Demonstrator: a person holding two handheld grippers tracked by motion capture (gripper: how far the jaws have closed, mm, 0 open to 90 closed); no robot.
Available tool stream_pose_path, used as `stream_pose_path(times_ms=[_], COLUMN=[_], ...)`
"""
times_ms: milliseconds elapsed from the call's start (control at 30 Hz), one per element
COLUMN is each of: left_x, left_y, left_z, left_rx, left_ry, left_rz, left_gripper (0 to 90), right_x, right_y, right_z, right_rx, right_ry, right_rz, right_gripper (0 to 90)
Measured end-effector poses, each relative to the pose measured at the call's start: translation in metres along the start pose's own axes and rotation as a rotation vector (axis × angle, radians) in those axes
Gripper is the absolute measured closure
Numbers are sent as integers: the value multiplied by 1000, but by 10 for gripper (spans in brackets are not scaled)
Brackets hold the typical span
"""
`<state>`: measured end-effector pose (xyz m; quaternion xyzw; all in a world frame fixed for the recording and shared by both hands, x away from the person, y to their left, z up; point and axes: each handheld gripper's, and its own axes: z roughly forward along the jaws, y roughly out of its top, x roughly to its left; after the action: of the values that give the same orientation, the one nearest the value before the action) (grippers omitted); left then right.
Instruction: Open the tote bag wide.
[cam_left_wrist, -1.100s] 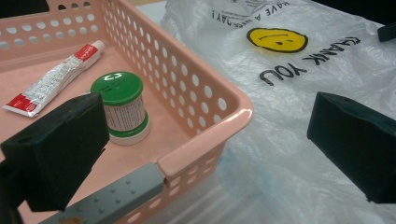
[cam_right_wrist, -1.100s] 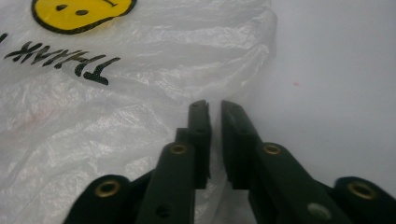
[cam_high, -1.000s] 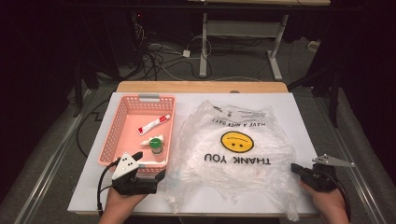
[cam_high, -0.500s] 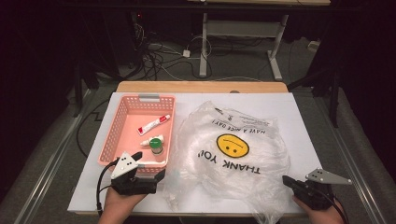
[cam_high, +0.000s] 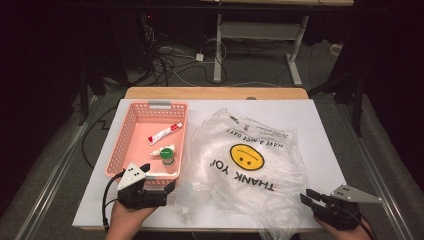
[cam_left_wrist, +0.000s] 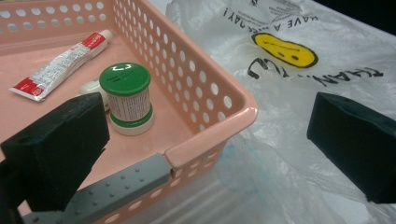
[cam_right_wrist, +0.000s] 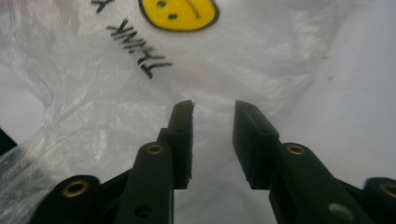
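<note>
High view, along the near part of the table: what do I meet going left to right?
Left gripper → pink basket → green-capped bottle → clear smiley-face bag → right gripper.

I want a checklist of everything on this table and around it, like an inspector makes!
Surface: white board on a wooden table, bare at right.
Job's things: plastic bag with smiley, lying crumpled; pink basket beside it.
Clutter: in the basket, tube, green-capped bottle, small white bottle.
Grippers: left gripper open at the basket's corner; right gripper open, jaws just opening, nothing between them.
Cables: tangle on floor.
Surroundings: desk legs, dark room.
</note>
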<state>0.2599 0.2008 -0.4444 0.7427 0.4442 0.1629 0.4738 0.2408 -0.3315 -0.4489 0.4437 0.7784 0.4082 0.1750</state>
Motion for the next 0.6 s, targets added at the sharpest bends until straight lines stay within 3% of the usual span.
stream_pose_path(times_ms=[133, 167, 267, 367, 533, 567, 600], left_x=[2, 3, 3, 3, 3, 3, 3], left_y=[1, 1, 2, 2, 3, 3, 2], left_z=[0, 0, 1, 2, -1, -2, -2], left_rx=[0, 2, 10, 18, 9, 8, 6], left_ry=[0, -3, -3, -10, -21, -27, -32], left_rz=[11, 15, 31, 34, 34, 33, 31], left_gripper=[0, 0, 0, 0, 0, 0, 0], right_x=[-5, -10, -16, -28, -53, -63, -63], right_y=[4, 7, 14, 28, 54, 67, 67], right_z=[-4, -1, 5, 19, 48, 62, 62], right_rx=[-49, -52, -50, -56, -46, -37, -37], right_ry=[-9, -15, -29, -39, -70, -82, -82], right_rz=[1, 1, -8, -6, 0, 13, 13], right_gripper=[575, 521, 497, 440, 431, 431, 431])
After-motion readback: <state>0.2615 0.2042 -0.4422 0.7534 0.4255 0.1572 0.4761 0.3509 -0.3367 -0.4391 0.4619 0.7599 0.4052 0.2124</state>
